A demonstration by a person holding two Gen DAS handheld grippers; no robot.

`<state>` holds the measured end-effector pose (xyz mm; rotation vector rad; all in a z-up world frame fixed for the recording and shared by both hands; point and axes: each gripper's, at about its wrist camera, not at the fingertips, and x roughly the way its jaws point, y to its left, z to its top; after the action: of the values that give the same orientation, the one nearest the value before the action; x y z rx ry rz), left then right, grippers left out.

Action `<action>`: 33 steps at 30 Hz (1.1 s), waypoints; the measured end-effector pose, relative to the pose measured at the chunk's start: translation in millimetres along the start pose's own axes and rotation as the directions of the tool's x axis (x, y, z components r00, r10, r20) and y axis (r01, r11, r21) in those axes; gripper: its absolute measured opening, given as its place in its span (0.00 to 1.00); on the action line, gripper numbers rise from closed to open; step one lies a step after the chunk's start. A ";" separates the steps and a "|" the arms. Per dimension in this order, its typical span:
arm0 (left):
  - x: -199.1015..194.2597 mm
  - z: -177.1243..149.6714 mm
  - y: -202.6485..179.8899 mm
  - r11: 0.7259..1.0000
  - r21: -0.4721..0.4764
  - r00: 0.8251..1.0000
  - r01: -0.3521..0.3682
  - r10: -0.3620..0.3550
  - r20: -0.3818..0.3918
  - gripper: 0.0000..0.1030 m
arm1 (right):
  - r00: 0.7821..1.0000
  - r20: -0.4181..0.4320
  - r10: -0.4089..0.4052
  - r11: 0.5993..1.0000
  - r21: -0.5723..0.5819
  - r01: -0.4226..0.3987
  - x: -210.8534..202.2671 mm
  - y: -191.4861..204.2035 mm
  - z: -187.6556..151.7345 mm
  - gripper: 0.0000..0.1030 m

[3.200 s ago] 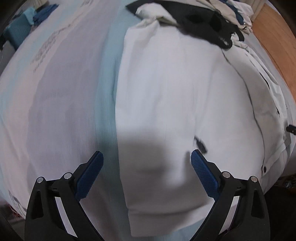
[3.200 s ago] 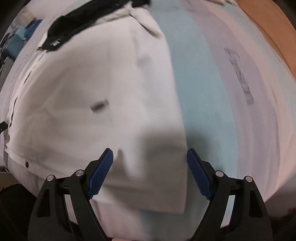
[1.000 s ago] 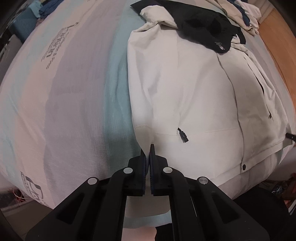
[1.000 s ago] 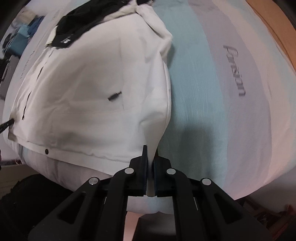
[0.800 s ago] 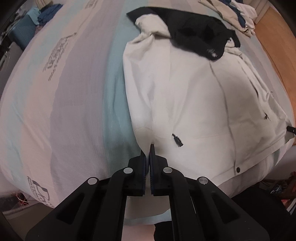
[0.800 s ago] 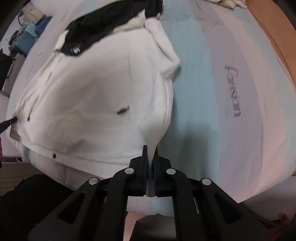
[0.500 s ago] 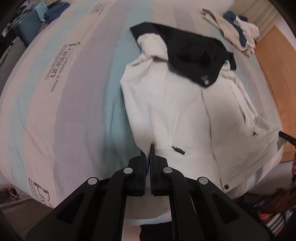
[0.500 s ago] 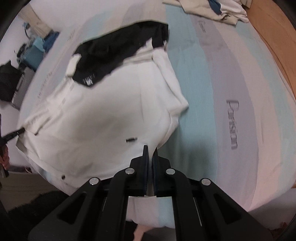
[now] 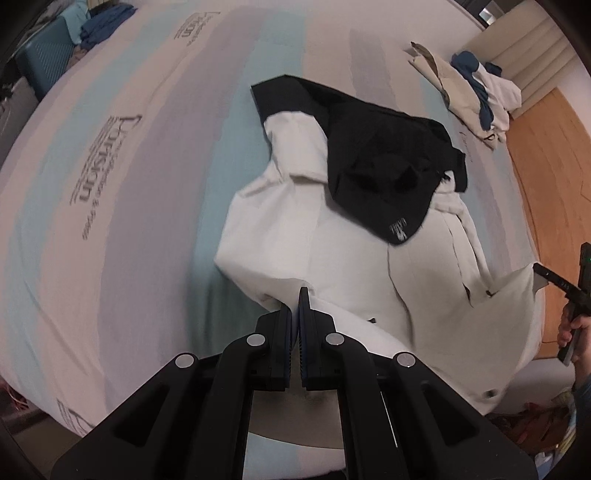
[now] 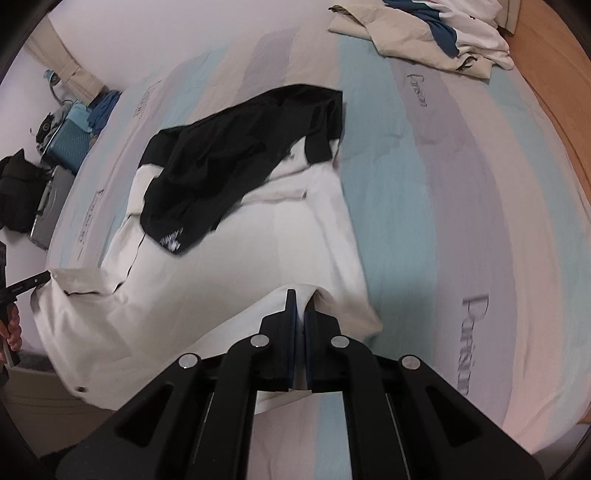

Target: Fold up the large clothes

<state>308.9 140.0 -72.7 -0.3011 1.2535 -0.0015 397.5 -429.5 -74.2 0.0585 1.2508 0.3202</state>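
A white jacket (image 9: 332, 251) with a black hood and shoulders (image 9: 376, 170) lies on a striped bed sheet (image 9: 122, 206). My left gripper (image 9: 297, 302) is shut on the jacket's bottom hem at one corner and holds it lifted off the bed. In the right wrist view the same jacket (image 10: 236, 273) spreads out with its black top (image 10: 236, 155) far away, and my right gripper (image 10: 300, 306) is shut on the other bottom corner, also raised. Each gripper shows at the other view's edge, held by a hand (image 9: 576, 325).
A pile of beige, white and blue clothes (image 10: 424, 33) lies at the far end of the bed. A wooden floor (image 9: 546, 177) runs along one side. Blue bags and dark items (image 10: 66, 140) stand beside the bed's other side.
Both grippers, open above the jacket's hem at first, have shut on its bottom corners. Over the last second they rose and carried the hem toward the black hood, bunching the white cloth.
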 end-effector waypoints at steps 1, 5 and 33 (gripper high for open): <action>1.4 7.7 1.2 1.000 0.004 1.000 -0.005 0.005 0.000 0.02 | 1.000 0.004 -0.004 1.000 -0.005 0.004 2.9 -1.1 8.7 0.03; 11.1 39.5 1.4 0.998 0.051 0.999 -0.037 0.037 0.017 0.02 | 1.000 0.008 -0.014 1.000 -0.010 0.014 15.8 -6.6 38.7 0.03; 125.3 263.7 13.9 0.986 0.123 0.993 -0.113 0.116 -0.012 0.02 | 0.993 0.010 -0.117 0.992 -0.048 0.117 114.4 -24.0 249.2 0.03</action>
<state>592.8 191.7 -119.5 -0.1228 1.2827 0.0172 667.9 -389.0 -105.4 -0.0553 1.2333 0.2484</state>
